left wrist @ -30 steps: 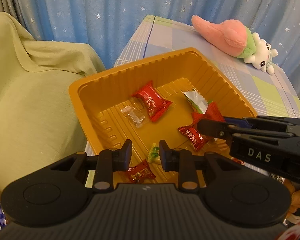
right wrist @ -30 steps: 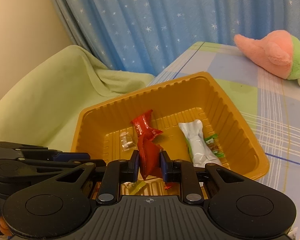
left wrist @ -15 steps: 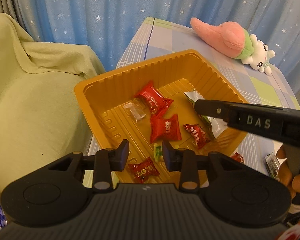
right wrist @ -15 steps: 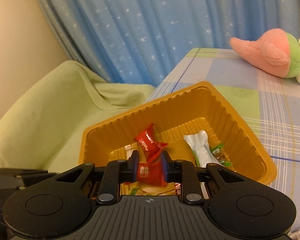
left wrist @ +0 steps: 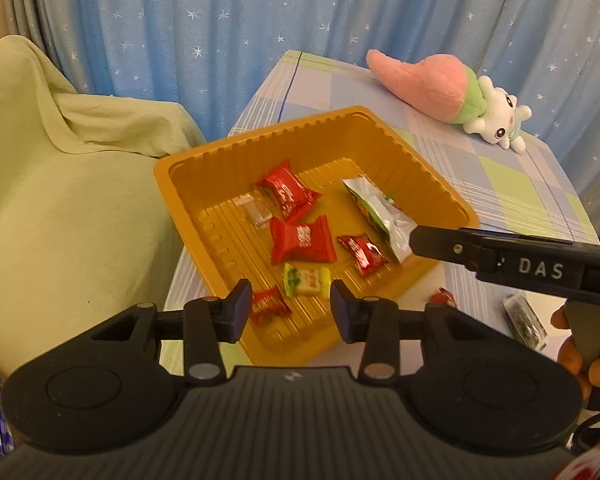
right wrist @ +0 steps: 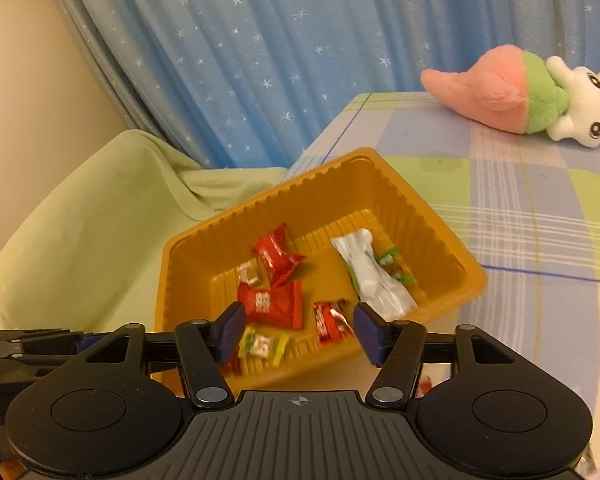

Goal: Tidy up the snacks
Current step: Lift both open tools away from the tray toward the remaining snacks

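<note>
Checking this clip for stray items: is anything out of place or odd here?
Two snacks lie on the table outside the tray: a red candy and a dark packet, both just past its near right edge. The rest sit inside the tray.

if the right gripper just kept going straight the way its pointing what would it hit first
Probably the small red candy on the floor of the orange tray. It lies between the open fingers of the right gripper, though depth is hard to judge.
</note>
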